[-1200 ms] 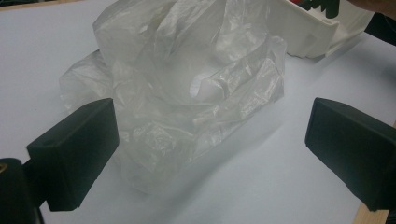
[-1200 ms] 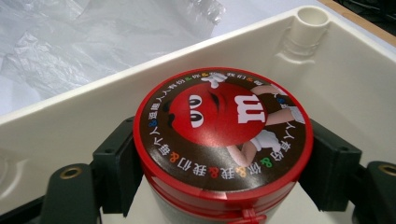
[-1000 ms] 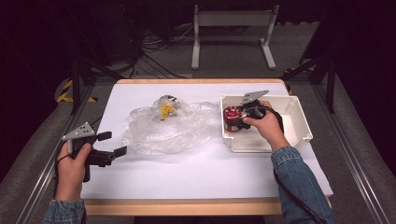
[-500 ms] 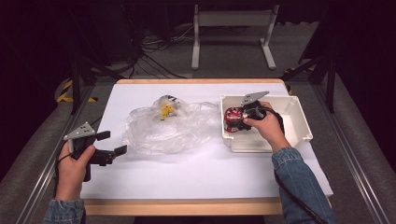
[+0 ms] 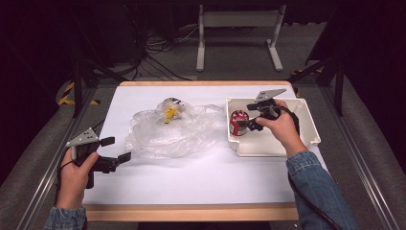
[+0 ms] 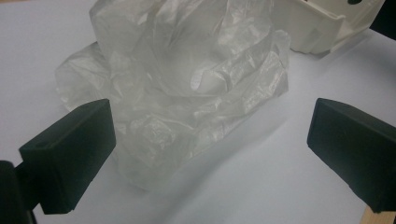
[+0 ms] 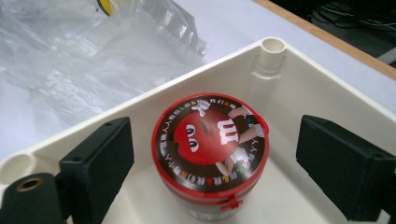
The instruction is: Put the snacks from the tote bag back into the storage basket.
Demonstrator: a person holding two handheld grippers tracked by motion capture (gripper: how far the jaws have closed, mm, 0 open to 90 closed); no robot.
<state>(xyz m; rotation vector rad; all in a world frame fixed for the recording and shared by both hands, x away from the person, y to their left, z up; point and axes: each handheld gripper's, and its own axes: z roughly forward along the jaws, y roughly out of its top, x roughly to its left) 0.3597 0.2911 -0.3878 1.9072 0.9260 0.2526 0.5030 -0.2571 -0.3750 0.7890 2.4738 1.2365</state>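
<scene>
Right gripper (image 5: 250, 117) sits over the white bin (image 5: 306, 125) at the counter's (image 5: 210, 167) right side. Jaws have just been opening; they now stand released, one on each side of the red-lidded candy tub (image 7: 210, 149), with clear gaps to both pads. Tub stands upright on the bin floor in the bin's left end, near the left wall and close to the corner post seen in the right gripper view. The rest of the bin floor, toward its right end, lies open.

Left gripper (image 5: 115, 149) rests low at the counter's near-left area, jaws spread wide and released, nothing between them. It points at the crumpled clear plastic bag (image 6: 187, 93), which lies mid-counter just ahead of the jaws, apart from them. The bag's far edge comes close beside the bin's left wall; a small yellow item (image 5: 168, 113) shows at the bag's far side.

A broad open strip of counter runs along the near edge.
</scene>
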